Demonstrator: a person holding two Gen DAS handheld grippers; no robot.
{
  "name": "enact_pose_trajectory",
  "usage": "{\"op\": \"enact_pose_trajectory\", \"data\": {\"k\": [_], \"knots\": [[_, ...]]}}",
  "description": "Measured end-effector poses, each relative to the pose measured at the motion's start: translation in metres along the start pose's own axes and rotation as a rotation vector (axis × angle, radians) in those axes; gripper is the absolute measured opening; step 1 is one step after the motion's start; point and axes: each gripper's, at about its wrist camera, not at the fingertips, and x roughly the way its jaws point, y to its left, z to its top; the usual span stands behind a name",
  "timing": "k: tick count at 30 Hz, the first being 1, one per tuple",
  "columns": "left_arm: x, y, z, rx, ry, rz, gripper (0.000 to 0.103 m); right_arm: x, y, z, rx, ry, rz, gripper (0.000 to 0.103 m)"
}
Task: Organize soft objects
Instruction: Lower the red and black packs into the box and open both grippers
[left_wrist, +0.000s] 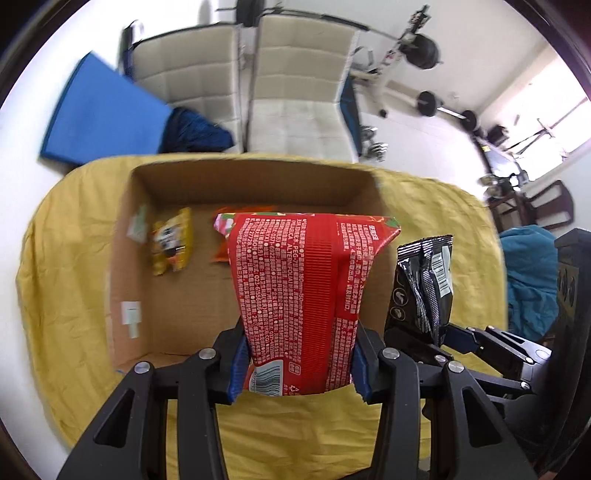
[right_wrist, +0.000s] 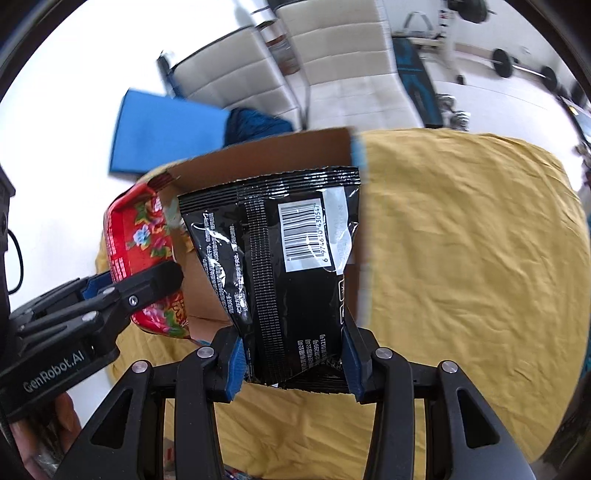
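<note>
My left gripper (left_wrist: 299, 363) is shut on a red packet (left_wrist: 299, 295) with white print, held upright above the near edge of an open cardboard box (left_wrist: 251, 184). My right gripper (right_wrist: 293, 365) is shut on a black packet (right_wrist: 280, 258) with a barcode label, held beside the box's right wall. The black packet (left_wrist: 424, 284) and right gripper also show in the left wrist view. The red packet (right_wrist: 136, 236) and left gripper (right_wrist: 155, 284) show in the right wrist view. Inside the box lie a yellow packet (left_wrist: 171, 242) and an orange-red packet (left_wrist: 221, 240).
The box stands on a table under a yellow cloth (right_wrist: 461, 240). Behind the table are two cream chairs (left_wrist: 291, 85), a blue mat (left_wrist: 99, 118) and a dark blue cloth (left_wrist: 195, 129). Gym weights (left_wrist: 424, 48) stand at the far right.
</note>
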Motion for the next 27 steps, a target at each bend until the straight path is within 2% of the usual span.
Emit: {"op": "enact_pose_trajectory", "data": {"k": [2,7,11,19,23,27], "knots": [[0.015,0.025,0.003,-0.019,0.028,0.03,0.042,0.028,0.021,0.003,-0.014,0.034,0.01,0.046],[0.061,0.083,0.008,-0.099,0.14,0.021,0.042,0.092,0.047,0.004,-0.013,0.125,0.021,0.046],[0.099,0.112,0.007,-0.145,0.231,0.007,0.042,0.133,0.055,0.003,-0.002,0.186,0.028,0.046],[0.153,0.126,0.002,-0.16,0.365,-0.028,0.042,0.186,0.054,0.003,0.023,0.257,0.006,0.046],[0.173,0.129,0.001,-0.163,0.417,-0.053,0.043,0.2,0.053,0.001,0.043,0.285,0.027,0.046],[0.187,0.126,0.002,-0.145,0.445,-0.028,0.043,0.213,0.054,0.001,0.066,0.297,0.02,0.047]]}}
